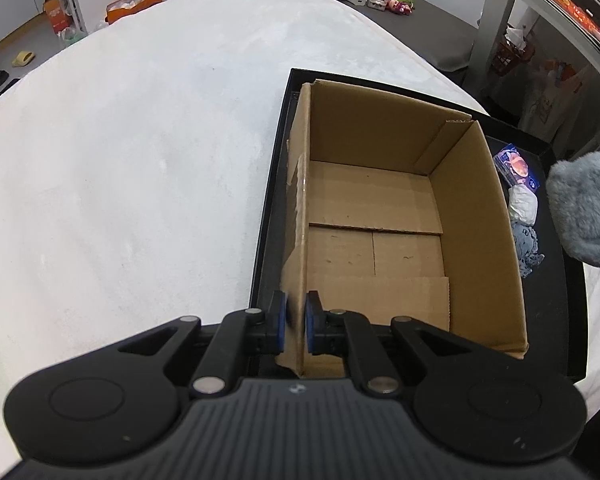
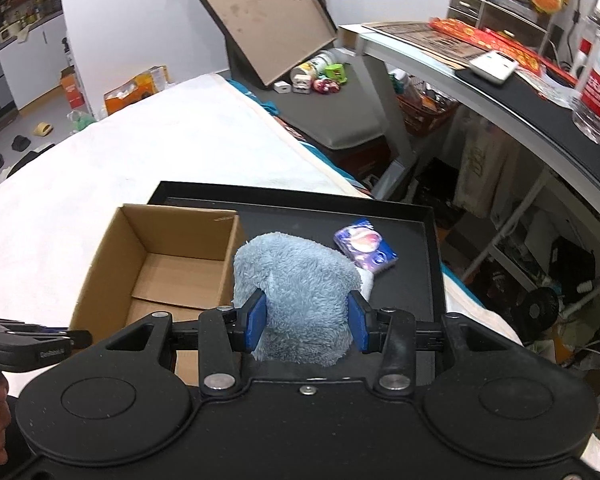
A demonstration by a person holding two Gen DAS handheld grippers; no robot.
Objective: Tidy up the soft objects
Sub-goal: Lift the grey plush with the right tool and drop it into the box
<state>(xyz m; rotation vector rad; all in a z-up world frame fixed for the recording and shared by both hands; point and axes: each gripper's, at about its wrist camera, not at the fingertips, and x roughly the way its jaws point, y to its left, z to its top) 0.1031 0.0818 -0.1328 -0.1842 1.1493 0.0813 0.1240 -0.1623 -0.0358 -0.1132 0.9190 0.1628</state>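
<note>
An open, empty cardboard box (image 1: 380, 216) stands in a black tray (image 1: 270, 216) on a white bed. My left gripper (image 1: 296, 330) is shut on the box's left wall near its front corner. My right gripper (image 2: 306, 324) is shut on a fluffy blue-grey plush (image 2: 296, 280), held above the tray just right of the box (image 2: 160, 264). The plush also shows at the right edge of the left wrist view (image 1: 588, 208). In the tray lie a purple tissue pack (image 2: 366, 250), a white soft item (image 1: 523, 204) and a blue-grey cloth (image 1: 528, 248).
The white bed (image 1: 140, 160) spreads left of the tray. A desk (image 2: 500, 92) with a water bottle (image 2: 598, 88) stands to the right. Toys, boxes and slippers lie on the floor beyond the bed.
</note>
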